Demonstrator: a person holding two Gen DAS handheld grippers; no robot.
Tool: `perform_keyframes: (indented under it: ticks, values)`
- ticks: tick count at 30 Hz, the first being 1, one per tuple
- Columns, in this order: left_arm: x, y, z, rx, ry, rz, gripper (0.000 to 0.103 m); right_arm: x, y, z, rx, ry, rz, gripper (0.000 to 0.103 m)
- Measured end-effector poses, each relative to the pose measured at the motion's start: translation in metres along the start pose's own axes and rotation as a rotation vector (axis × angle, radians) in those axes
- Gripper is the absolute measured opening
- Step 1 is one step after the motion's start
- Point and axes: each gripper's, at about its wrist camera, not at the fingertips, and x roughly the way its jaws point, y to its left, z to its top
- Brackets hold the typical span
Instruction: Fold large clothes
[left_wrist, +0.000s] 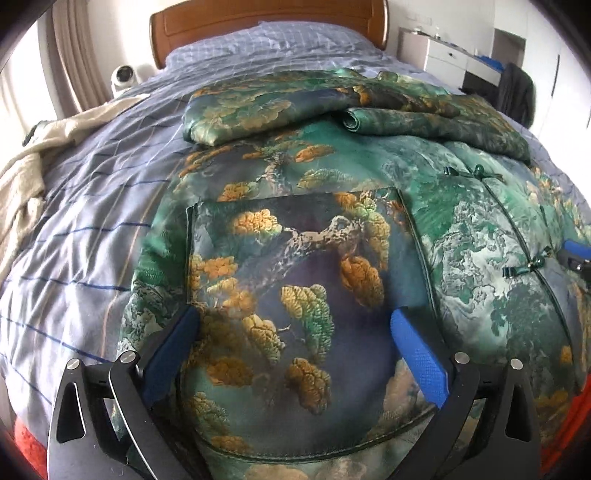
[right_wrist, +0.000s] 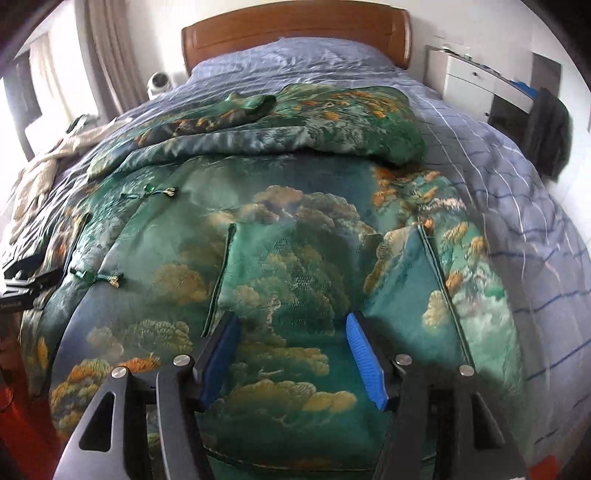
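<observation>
Jacket (left_wrist: 295, 258) of green brocade, printed with pines and clouds, lies spread front-up on the bed (left_wrist: 92, 229), its hem toward the cameras. Both sleeves are folded across the upper part, one over the other, near the pillow end. Knotted frog closures (right_wrist: 147, 192) run down the front opening, and a patch pocket (left_wrist: 306, 266) sits on each front panel.

The left gripper (left_wrist: 295, 343) hangs just over the pocket on its side, blue fingers (left_wrist: 417, 354) spread wide with nothing between them. The right gripper (right_wrist: 291, 350) is over the other panel, also parted, less widely, and empty; whether its tips touch the cloth cannot be told.

The bed's cover is blue-grey with thin stripes. A cream blanket (left_wrist: 33, 166) is bunched at the bed's left edge. Beyond stand the wooden headboard (left_wrist: 269, 26), a small white camera (left_wrist: 123, 75) beside it, and a white dresser (right_wrist: 469, 85) on the right.
</observation>
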Motion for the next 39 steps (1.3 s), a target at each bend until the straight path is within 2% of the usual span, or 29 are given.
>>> perform_keyframes:
  ticks: [8,15,39]
  values:
    - [-0.010,0.002,-0.013,0.000,0.008,-0.005,0.102,-0.005,0.001,0.002,0.002,0.022,-0.006,0.062]
    - [-0.011,-0.002,-0.016,-0.001,0.003,-0.001,0.102,-0.003,0.010,-0.002,-0.018,0.016,-0.057,0.062]
    - [-0.006,-0.003,-0.015,0.003,0.008,0.012,0.102,0.000,0.011,-0.005,-0.035,-0.008,-0.077,0.062]
